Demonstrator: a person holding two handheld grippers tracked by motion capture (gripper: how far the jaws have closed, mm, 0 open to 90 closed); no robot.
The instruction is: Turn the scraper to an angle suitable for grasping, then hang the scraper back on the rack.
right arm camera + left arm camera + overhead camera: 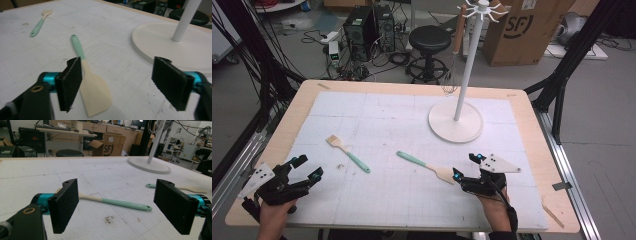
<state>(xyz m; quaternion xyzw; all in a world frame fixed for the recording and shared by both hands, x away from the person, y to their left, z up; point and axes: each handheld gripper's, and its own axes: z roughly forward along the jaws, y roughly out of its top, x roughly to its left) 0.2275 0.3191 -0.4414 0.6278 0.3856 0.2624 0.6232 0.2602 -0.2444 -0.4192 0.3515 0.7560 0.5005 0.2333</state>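
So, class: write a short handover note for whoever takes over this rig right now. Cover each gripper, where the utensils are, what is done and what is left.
Left gripper: open, empty, low over the near left of the mat.
Right gripper: open, empty, its jaws either side of the spatula blade, not pressing on it.
Spatula: flat on the mat, mint handle pointing away to the left.
Brush: flat on the mat, ahead of the left gripper.
Whisk: hanging from the white rack.
Done: apparently the whisk is hung.
Left: probably hanging the spatula and the brush on the rack; neither is gripped yet.
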